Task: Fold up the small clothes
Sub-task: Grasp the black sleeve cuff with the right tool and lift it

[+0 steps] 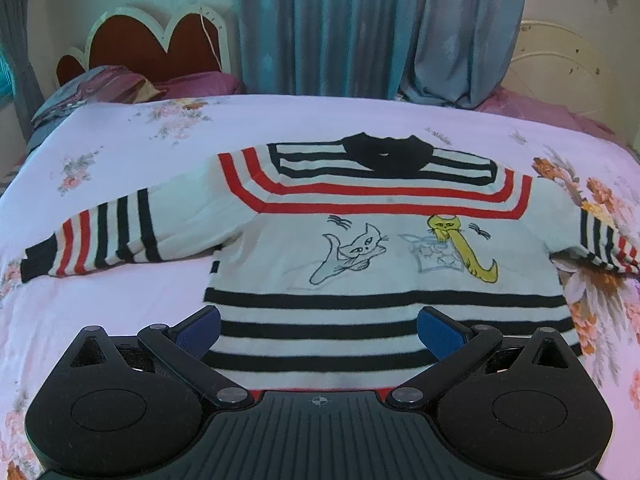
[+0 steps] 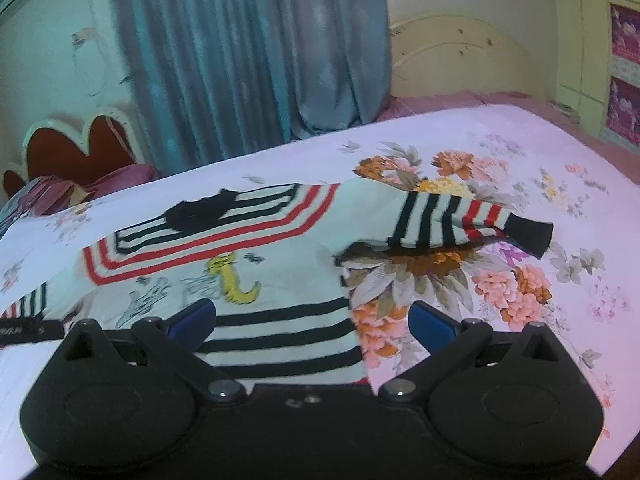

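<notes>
A small white sweater (image 1: 360, 248) with black and red stripes and two cat drawings lies flat on the bed, collar away from me, both sleeves spread out. My left gripper (image 1: 318, 326) hovers open above the sweater's striped hem, nothing between its blue pads. In the right wrist view the same sweater (image 2: 248, 240) lies left of centre, its right sleeve (image 2: 460, 220) stretching to the right with a black cuff. My right gripper (image 2: 312, 320) is open over the hem's right corner, one finger above the sweater, the other above the sheet.
The bed has a pink floral sheet (image 1: 120, 152). Pillows (image 1: 112, 88) and a red headboard (image 1: 160, 44) sit at the far left. Blue curtains (image 1: 360, 28) hang behind the bed, with a cream headboard (image 2: 460, 56) at the far right.
</notes>
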`<state>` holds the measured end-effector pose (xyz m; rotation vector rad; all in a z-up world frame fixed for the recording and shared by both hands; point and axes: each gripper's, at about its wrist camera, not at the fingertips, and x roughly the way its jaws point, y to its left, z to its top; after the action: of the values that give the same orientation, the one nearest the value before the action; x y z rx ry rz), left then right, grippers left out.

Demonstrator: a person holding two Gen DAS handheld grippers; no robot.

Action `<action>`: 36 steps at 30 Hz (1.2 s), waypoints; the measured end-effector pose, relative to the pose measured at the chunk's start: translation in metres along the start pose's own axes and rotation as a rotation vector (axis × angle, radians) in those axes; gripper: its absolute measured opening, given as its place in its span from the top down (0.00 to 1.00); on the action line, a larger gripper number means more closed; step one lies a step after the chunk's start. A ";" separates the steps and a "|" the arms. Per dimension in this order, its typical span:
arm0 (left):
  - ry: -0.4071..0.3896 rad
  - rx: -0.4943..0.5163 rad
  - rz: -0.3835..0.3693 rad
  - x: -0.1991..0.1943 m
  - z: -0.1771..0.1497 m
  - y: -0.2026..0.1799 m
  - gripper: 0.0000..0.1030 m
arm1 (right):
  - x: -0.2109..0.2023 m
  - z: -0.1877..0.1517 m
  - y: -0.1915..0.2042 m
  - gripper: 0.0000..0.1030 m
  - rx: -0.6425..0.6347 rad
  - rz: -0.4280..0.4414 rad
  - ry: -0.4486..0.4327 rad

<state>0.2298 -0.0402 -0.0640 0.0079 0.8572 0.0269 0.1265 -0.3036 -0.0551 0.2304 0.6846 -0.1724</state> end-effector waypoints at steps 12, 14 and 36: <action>0.030 0.045 0.031 0.058 0.029 -0.043 0.00 | 0.072 0.027 -0.068 0.05 0.110 -0.079 0.042; 0.033 0.061 0.037 0.069 0.034 -0.052 0.00 | 0.085 0.030 -0.082 0.06 0.138 -0.092 0.055; 0.076 0.066 0.096 0.153 0.072 -0.078 0.00 | 0.198 0.059 -0.210 0.31 0.542 -0.183 0.080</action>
<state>0.3861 -0.1136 -0.1336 0.1103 0.9333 0.0895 0.2643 -0.5373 -0.1707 0.6974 0.7286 -0.5272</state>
